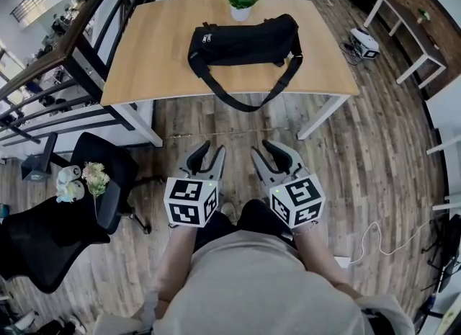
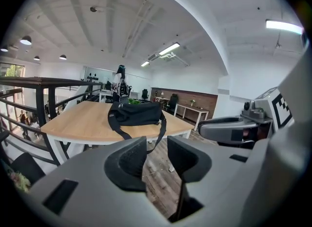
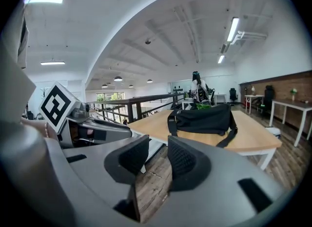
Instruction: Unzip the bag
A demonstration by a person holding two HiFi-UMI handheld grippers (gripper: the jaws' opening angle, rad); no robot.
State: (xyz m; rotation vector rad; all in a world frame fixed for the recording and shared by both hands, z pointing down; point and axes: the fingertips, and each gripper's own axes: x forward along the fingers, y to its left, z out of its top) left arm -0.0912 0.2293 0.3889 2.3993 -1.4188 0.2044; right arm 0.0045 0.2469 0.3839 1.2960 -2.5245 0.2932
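A black bag (image 1: 245, 42) lies zipped on the wooden table (image 1: 144, 60), its strap hanging in a loop over the front edge. The bag (image 2: 136, 113) lies well ahead in the left gripper view, and the bag (image 3: 202, 118) lies equally far off in the right gripper view. My left gripper (image 1: 209, 152) and right gripper (image 1: 268, 150) are held side by side close to my body, above the floor and short of the table. The left gripper (image 2: 157, 155) stands open with only floor showing through the gap. The right gripper (image 3: 157, 157) is open too, holding nothing.
A small potted plant (image 1: 240, 3) stands behind the bag at the table's far edge. A dark railing (image 1: 72, 45) runs along the left. A black chair (image 1: 50, 218) with flowers (image 1: 83, 181) is at my left. A white bench (image 1: 410, 38) and a floor cable (image 1: 389, 243) are on the right.
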